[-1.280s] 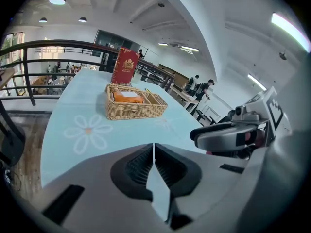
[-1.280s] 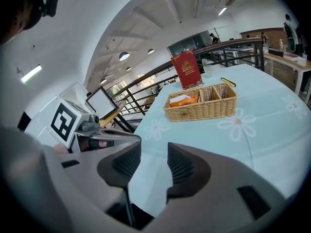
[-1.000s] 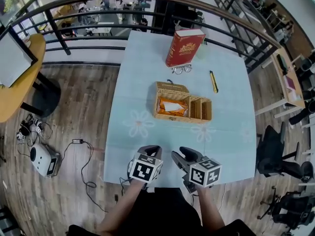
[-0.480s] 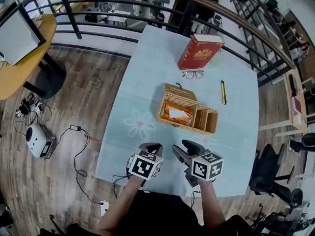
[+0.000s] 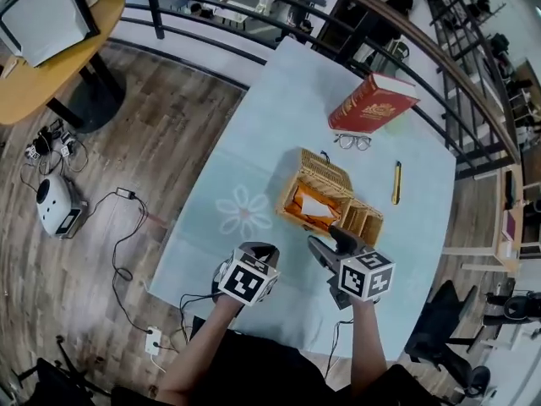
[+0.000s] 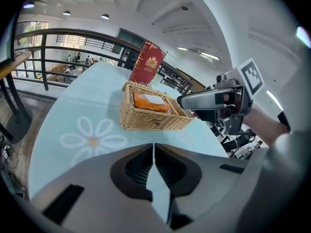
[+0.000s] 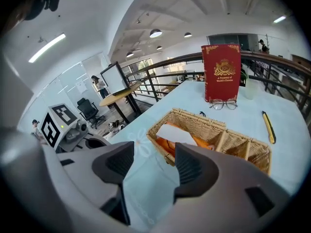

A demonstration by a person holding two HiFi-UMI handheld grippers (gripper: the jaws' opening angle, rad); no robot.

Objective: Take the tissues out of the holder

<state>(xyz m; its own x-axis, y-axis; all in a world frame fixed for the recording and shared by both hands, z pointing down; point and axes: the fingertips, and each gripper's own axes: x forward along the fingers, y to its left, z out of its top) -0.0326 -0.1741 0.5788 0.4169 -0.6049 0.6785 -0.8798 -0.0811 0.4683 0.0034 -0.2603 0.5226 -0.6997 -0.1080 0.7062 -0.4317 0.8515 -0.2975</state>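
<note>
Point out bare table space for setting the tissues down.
Bare: the cloth left of the wicker basket, round the flower print, and the far corner left of the red book. Crowded: beyond the basket, with glasses and a yellow cutter.

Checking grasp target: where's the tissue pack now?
Head view: orange tissue pack lies in the wicker holder, larger compartment, mid-table, just beyond the right gripper.

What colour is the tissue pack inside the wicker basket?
Orange tissue pack, white tissue poking out on top; clearest in the right gripper view.
</note>
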